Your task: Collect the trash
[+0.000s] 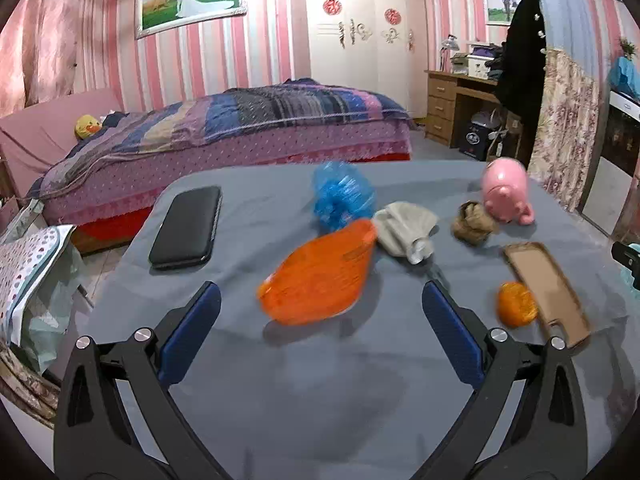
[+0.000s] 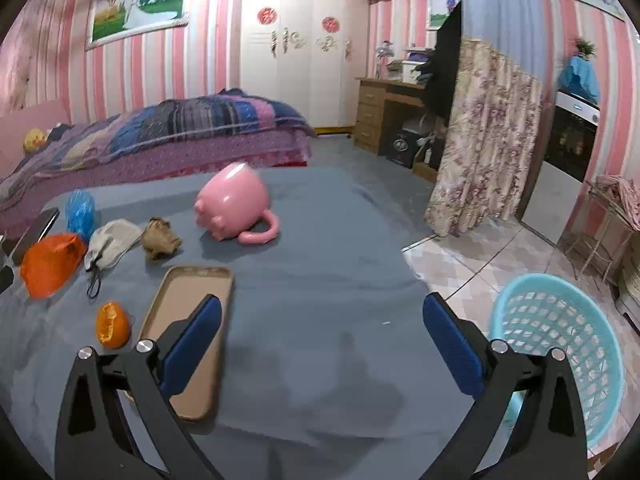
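1. Two grippers are hanging wide open and empty over the grey table (image 1: 280,380): left gripper (image 1: 320,328), right gripper (image 2: 322,338).
2. The orange bag (image 1: 320,276) is lying just ahead of the left gripper, the blue bag (image 1: 344,196) behind it.
3. The orange peel (image 2: 113,325) is sitting beside the phone case (image 2: 188,336).
4. The basket (image 2: 560,356) is standing on the floor right of the table.

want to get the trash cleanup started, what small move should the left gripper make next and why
Probably ease the left gripper forward and down onto the orange plastic bag. Its jaws stand open and empty with the bag lying straight ahead between the fingers' line, nearer than the blue plastic bag. The right gripper is also open and empty, beside the light blue basket.
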The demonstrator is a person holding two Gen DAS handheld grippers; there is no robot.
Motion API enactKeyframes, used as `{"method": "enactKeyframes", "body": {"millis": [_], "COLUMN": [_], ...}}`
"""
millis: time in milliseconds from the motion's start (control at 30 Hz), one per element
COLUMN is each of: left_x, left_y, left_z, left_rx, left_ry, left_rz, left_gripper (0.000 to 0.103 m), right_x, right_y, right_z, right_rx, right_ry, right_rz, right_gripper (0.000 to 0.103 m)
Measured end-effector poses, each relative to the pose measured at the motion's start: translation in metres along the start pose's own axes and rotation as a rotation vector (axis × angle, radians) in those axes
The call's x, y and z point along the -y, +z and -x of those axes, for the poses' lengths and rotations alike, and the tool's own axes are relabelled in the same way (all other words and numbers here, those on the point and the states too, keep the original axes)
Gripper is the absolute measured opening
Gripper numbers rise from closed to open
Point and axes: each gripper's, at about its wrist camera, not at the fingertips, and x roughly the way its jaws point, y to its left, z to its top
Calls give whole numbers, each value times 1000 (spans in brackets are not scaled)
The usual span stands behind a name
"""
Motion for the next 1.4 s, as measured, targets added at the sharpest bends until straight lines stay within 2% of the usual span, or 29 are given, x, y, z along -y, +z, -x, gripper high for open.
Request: {"method": "enactKeyframes", "body": {"millis": [233,400,500,567,600,633,733,833,933,1167,1267,1300,1367,1400], "left_x": [-22,-38,-52,-60,-65,-69,-76,-73,-65,-38,-29,-25,-21,-18], "left_y": [-6,-10,-17,-20,-21,-21,-21,-20,-17,3,8,9,7,6], "left_z": [-12,-12,-15,-19,-21,-22,-25,-26,-32,-58,-79,-83,-86,-88], "left_rx": [-21,-19,-39,-56,-67,-73,-81,-84,-96,-108,-155,-167,-184,-198], "left_ry": [22,48,56,47,38,29,11,11,3,-38,-44,-52,-77,-95], "left_rz": [21,6,15,36,55,74,109,95,64,2,-15,-28,-52,-66], "left_gripper": [97,97,97,97,97,97,97,97,97,97,97,92,75,61], "right_x": [-53,-101,-123,-135,-138,-141,-144,-147,-141,-128,-128,-127,-125,-123], "right_y": [-4,-12,-18,-21,-22,-23,-25,-27,-25,-19,-15,-14,-11,-10], "right_z": [-14,-19,-23,-26,-28,-31,-32,-32,-33,-29,-29,-28,-28,-28], "right_rx": [-29,-53,-87,-106,-121,-143,-159,-170,-165,-151,-141,-137,-131,-129], "right_ry": [113,216,250,264,274,296,327,329,345,366,366,366,364,364], "right_rz": [23,98,153,194,208,213,222,228,203,166,169,169,164,158], "right_gripper": [98,98,97,82,66,60,53,50,27,23,23,23,23,23]}}
